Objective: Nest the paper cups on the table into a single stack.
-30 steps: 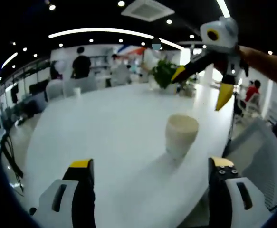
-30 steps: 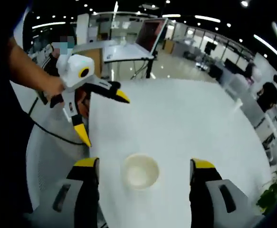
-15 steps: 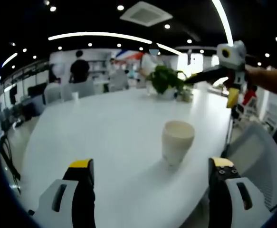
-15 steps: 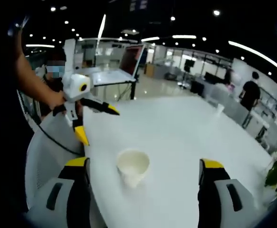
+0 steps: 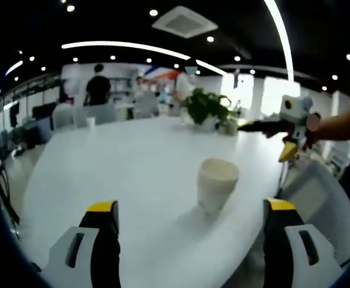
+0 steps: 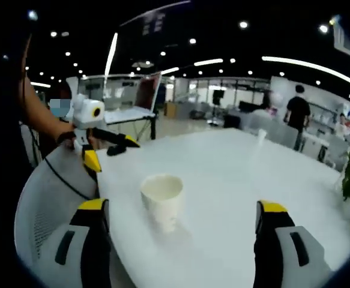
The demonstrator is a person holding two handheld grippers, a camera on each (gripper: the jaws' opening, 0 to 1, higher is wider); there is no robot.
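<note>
white paper cup upright on the table; both views have dropped lower over the last second; left gripper and right gripper wide open, empty; stacking looks finished.

Left gripper view looks low across the white table toward a potted plant, paper cup near. Right gripper view faces the opposite way from the table's other side. Both share the cup and table; each frames the opposing gripper.
</note>
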